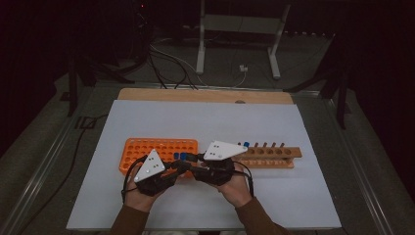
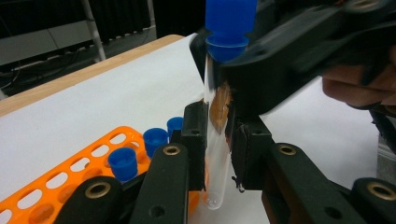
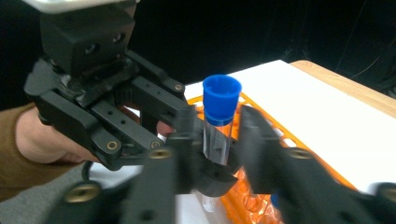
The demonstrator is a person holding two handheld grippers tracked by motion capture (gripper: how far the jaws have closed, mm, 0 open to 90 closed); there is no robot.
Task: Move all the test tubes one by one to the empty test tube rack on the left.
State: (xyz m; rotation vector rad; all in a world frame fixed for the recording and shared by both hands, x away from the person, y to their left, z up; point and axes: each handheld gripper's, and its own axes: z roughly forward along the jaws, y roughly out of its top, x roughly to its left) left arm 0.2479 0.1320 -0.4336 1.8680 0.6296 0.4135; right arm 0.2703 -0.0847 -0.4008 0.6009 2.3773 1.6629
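Observation:
A clear test tube (image 2: 216, 158) with a blue cap (image 3: 222, 95) stands upright between both grippers, just off the right end of the orange rack (image 1: 147, 148). My left gripper (image 2: 217, 140) is shut on the tube's lower part. In the right gripper view it reaches in from the left (image 3: 211, 176). My right gripper (image 3: 218, 140) flanks the tube just under the cap; its blurred jaws stand slightly apart from the glass on both sides. In the high view the left gripper (image 1: 181, 167) and right gripper (image 1: 190, 161) meet tip to tip at the table's middle.
Three blue-capped tubes (image 2: 123, 163) stand in the orange rack's (image 2: 70, 179) near end. A wooden rack (image 1: 274, 156) with several tubes lies to the right on the white mat (image 1: 205, 122). Cables and a stand's feet lie on the floor beyond the table.

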